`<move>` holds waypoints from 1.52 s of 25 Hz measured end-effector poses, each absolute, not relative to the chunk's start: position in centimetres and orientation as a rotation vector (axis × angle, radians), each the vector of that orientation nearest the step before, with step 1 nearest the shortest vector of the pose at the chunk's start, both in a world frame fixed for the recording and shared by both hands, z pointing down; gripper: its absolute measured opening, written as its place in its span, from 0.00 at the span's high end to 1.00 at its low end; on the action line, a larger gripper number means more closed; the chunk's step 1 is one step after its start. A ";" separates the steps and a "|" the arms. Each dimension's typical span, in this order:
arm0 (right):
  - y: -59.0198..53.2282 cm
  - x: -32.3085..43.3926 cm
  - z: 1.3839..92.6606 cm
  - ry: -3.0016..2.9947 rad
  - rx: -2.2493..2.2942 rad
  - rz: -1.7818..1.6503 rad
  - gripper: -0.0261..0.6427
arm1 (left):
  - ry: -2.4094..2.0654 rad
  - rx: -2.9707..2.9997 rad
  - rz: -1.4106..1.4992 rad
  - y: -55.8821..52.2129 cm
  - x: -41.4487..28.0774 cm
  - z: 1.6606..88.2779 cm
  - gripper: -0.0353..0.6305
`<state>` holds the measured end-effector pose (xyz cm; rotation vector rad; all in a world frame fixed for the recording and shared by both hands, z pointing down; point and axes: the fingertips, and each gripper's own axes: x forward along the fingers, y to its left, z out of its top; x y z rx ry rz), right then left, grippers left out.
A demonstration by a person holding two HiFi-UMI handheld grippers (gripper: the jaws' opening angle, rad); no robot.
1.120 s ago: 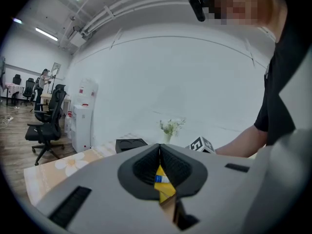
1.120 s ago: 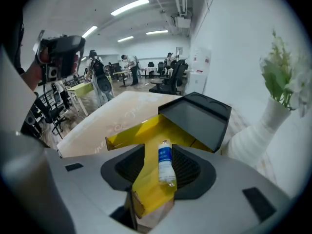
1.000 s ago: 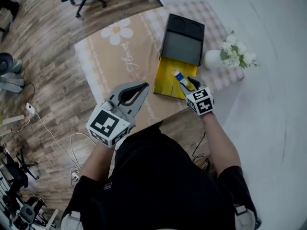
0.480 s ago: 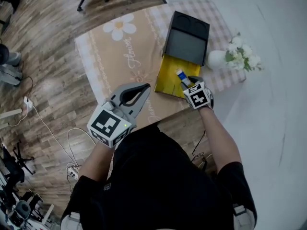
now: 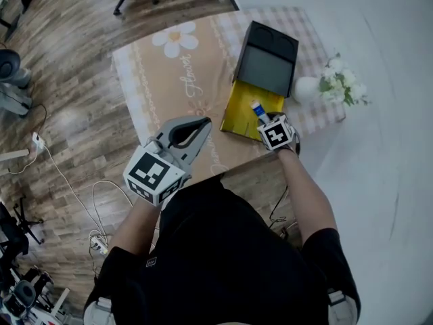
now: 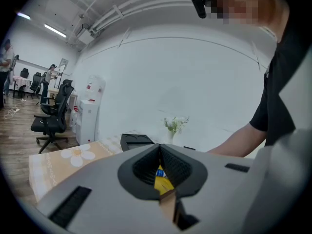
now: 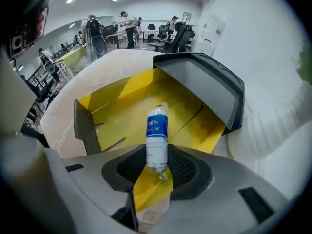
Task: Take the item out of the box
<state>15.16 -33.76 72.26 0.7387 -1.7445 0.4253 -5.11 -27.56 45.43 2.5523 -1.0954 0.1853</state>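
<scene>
Head view: right hand-held gripper (image 5: 264, 118) is dipping onto the tube (image 5: 257, 108) in the yellow box (image 5: 237, 111). Left gripper view: left hand-held gripper (image 6: 159, 149) is idling, jaws together. Right gripper view: jaws are closing around the tube, nearly gripping.

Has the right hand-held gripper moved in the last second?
Yes. The right hand-held gripper has dropped toward the yellow box; its jaws have just been closing, with the packet between them.
</scene>
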 end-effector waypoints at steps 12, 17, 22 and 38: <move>-33.0 13.4 66.9 -1.891 0.871 0.515 0.75 | -1.068 2.619 0.168 -26.8 -5.2 42.9 0.93; -32.5 13.4 63.7 -1.986 0.937 0.539 0.75 | -1.042 2.664 0.170 -27.1 -4.2 42.0 0.93; -32.5 14.0 59.3 -2.091 1.028 0.544 0.75 | -1.014 2.707 0.147 -27.3 -2.3 40.3 0.93; -28.9 14.1 41.9 -2.655 1.149 0.613 0.75 | -1.031 2.782 0.133 -26.1 0.6 35.7 0.93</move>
